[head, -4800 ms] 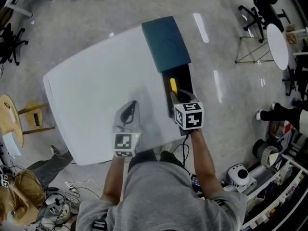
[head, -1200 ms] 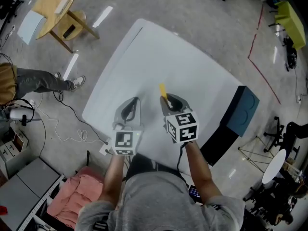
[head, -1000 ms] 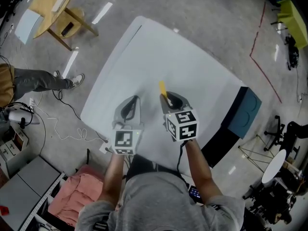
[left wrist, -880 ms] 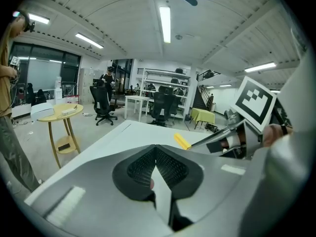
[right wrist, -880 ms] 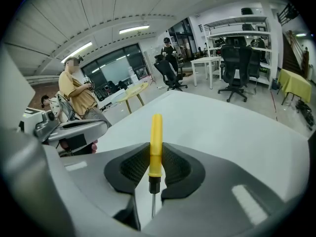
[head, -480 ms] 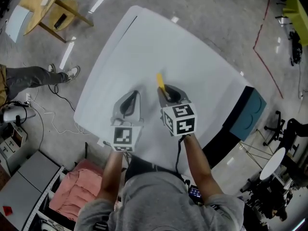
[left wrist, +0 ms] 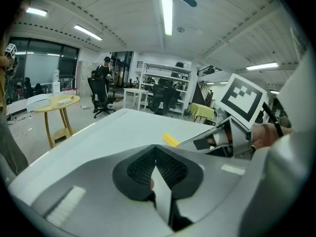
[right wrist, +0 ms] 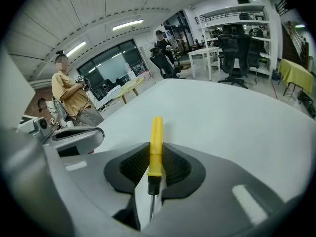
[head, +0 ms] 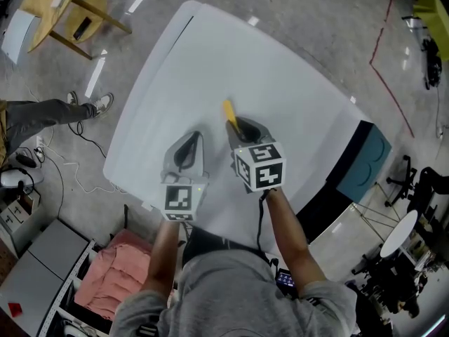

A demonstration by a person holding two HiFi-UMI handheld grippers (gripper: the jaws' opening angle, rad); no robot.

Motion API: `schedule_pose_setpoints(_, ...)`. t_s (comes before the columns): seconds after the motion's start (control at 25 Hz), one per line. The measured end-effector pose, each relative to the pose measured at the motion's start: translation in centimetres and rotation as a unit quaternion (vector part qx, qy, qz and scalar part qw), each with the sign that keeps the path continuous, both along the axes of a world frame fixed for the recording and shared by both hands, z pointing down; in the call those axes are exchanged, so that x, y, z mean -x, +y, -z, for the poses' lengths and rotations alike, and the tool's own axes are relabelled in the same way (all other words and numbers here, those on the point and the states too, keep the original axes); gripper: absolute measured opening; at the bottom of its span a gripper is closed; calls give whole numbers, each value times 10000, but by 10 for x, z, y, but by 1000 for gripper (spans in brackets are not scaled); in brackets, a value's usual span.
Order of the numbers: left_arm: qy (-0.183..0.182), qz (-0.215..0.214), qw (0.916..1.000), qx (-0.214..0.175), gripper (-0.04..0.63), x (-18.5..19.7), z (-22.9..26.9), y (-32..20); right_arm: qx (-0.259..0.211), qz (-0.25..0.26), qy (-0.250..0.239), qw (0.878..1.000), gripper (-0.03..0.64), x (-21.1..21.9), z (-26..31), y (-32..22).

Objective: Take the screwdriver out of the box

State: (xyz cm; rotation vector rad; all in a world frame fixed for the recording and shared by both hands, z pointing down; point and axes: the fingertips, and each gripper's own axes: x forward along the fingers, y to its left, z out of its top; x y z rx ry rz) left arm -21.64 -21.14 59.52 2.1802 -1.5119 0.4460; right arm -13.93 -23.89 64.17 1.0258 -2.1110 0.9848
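Observation:
The screwdriver (head: pixel 229 111) has a yellow handle (right wrist: pixel 156 141) and a thin metal shaft. My right gripper (head: pixel 240 127) is shut on it over the middle of the white table (head: pixel 280 69), and the handle sticks out past the fingertips. In the right gripper view the handle runs straight up between the two black pads (right wrist: pixel 178 168). My left gripper (head: pixel 190 140) hovers just left of it, shut with nothing between its pads (left wrist: pixel 170 168). The black box (head: pixel 335 181) with its teal lid (head: pixel 370 161) stands at the table's right edge, well away from both grippers.
A round wooden table (head: pixel 49 5) and a seated person's legs (head: pixel 42 111) are on the floor left of the white table. A pink cloth (head: pixel 116 286) lies at the lower left. A person in a yellow shirt (right wrist: pixel 69 95) stands beyond the table's far side.
The right gripper has carried the screwdriver from the box at the table's edge out over the table's middle. In the last second both grippers sank a little, side by side.

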Motion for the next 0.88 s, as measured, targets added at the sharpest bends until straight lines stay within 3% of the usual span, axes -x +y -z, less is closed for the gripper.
schedule_pose_setpoints(0.64, -54, 47, 10000, -41, 11, 3, 5, 8, 79, -38, -49, 9999, 87, 1, -6, 0)
schedule_pose_setpoints(0.72, -69, 36, 9999, -68, 11, 3, 9, 9, 92, -57, -165, 9998, 105, 1, -4, 1)
schedule_pose_setpoints(0.88, -97, 34, 9999, -132, 12, 3, 18, 12, 77, -64, -494, 9987, 204, 3, 7, 3)
